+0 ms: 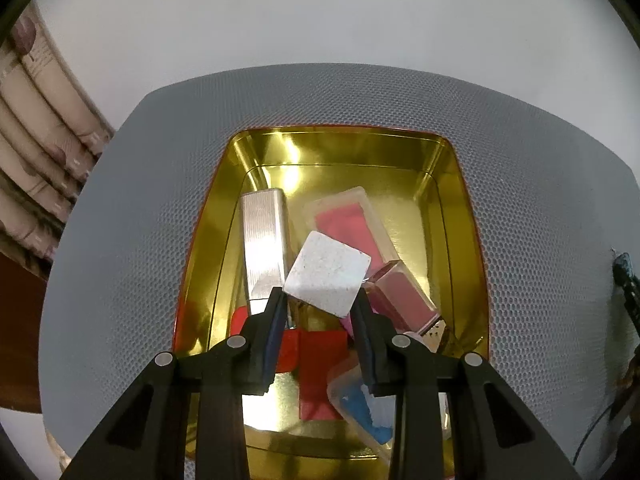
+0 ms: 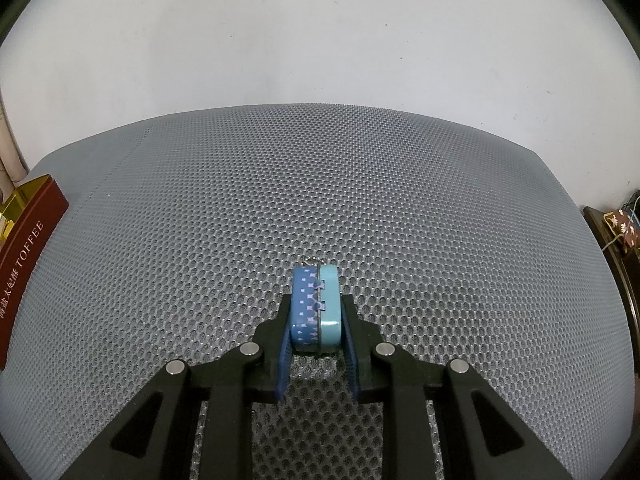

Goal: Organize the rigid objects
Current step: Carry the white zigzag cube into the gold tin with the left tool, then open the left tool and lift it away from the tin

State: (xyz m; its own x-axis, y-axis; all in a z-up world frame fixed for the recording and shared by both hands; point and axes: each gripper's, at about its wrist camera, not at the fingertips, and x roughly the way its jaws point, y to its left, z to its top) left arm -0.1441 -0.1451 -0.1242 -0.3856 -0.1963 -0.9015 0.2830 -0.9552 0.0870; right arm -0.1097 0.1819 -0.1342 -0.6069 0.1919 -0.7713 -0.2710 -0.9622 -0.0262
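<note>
My left gripper (image 1: 319, 300) is shut on a white speckled square block (image 1: 326, 274), held tilted above the open gold tin (image 1: 460, 184). Inside the tin lie a silver ridged bar (image 1: 264, 240), a clear case with a pink inside (image 1: 352, 220), a dark pink box (image 1: 404, 296), red pieces (image 1: 320, 368) and a clear case with blue contents (image 1: 360, 404). In the right wrist view my right gripper (image 2: 316, 300) is shut on a small blue and teal tin (image 2: 316, 312), held on edge just over the grey mesh mat (image 2: 320, 184).
The gold tin stands on the grey mesh mat (image 1: 140, 220). Its dark red side, lettered TOFFEE (image 2: 28, 256), shows at the far left of the right wrist view. A white wall rises behind the mat. Stacked beige cloth (image 1: 36, 120) lies to the left, cables (image 1: 624, 280) to the right.
</note>
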